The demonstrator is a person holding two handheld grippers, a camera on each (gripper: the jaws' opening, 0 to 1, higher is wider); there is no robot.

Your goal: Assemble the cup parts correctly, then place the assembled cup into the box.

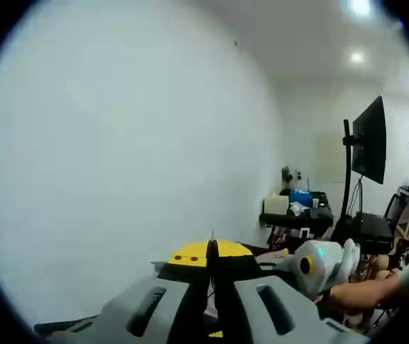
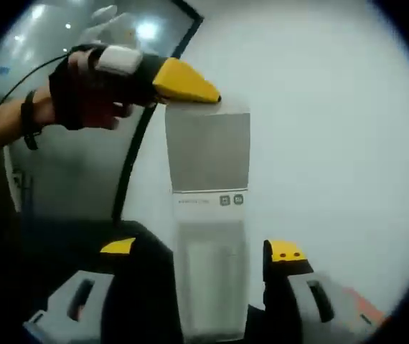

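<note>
The left half of the left gripper view is bare white wall [image 1: 118, 158]. At right a monitor on a stand [image 1: 368, 143] and a cluttered desk [image 1: 296, 215] block passage.

Left gripper view: riding low behind its own jaws, facing a bare white wall [image 1: 118, 143] close ahead, with a monitor on a stand [image 1: 368, 143] and a cluttered desk [image 1: 294, 211] far off at right. Right gripper view: looking along its own jaws at a tall translucent cup [image 2: 208, 215] very near, white wall behind, glass partition [image 2: 68, 43] far left. Sharing the white wall and each other's gripper: right gripper [image 1: 319, 265] entering one view, left gripper [image 2: 179, 82] entering the other.
</note>
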